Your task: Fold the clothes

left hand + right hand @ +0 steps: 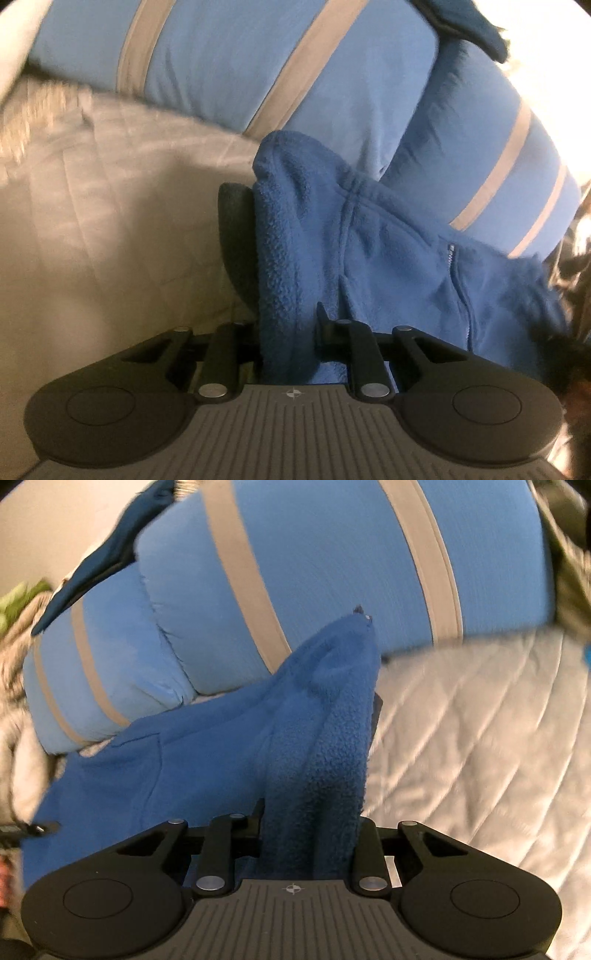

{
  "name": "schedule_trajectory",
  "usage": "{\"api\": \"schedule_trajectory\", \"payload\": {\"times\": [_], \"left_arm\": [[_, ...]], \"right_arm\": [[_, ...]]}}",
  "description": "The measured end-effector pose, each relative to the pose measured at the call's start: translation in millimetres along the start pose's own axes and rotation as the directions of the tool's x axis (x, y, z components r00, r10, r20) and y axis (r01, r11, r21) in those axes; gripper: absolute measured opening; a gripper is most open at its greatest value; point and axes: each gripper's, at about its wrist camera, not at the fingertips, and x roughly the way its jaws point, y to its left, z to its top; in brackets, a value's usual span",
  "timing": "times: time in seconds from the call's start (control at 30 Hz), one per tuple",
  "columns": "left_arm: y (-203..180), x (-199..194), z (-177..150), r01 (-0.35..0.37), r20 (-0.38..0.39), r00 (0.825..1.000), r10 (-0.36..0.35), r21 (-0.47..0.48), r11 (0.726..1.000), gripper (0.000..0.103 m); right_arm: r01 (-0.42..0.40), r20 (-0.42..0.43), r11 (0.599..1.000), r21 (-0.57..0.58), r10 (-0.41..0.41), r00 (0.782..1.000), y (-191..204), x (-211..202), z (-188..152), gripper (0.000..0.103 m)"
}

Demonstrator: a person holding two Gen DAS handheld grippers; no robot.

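Between my left gripper [284, 258] pads a bunched edge of the blue fleece jacket [388, 258] is pinched, lifted over the grey quilted bed [110, 240]. Right of it lie blue pillows with grey stripes [229, 66]. My right gripper [321, 738] likewise clamps the fleece jacket's [207, 760] other edge at centre frame.

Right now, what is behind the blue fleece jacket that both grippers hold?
Behind the blue fleece jacket lie light blue pillows with grey stripes, on a pale quilted bedcover. A darker blue cloth rests on the pillows. The jacket covers the pillows' lower edge, so that part is unseen.
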Motion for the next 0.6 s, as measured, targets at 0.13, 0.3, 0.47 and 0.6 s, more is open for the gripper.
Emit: {"api": "schedule_trajectory", "payload": {"times": [0.13, 0.3, 0.47, 0.6], "left_arm": [[-23, -25, 5, -0.062, 0.078, 0.995, 0.056, 0.081, 0.995, 0.020], [-52, -56, 18, -0.148, 0.185, 0.976, 0.116, 0.169, 0.974, 0.020], [-71, -78, 27, -0.210, 0.259, 0.954, 0.153, 0.213, 0.954, 0.020], [-80, -86, 28, -0.240, 0.285, 0.944, 0.168, 0.238, 0.941, 0.020]], "right_arm": [[0.081, 0.074, 0.991, -0.106, -0.073, 0.995, 27, -23, 8, 0.027], [0.127, 0.152, 0.983, -0.130, -0.107, 0.983, 51, -49, 18, 0.026], [0.163, 0.206, 0.975, -0.149, -0.131, 0.970, 72, -67, 32, 0.026], [0.194, 0.235, 0.967, -0.165, -0.152, 0.960, 84, -80, 35, 0.026]]}}
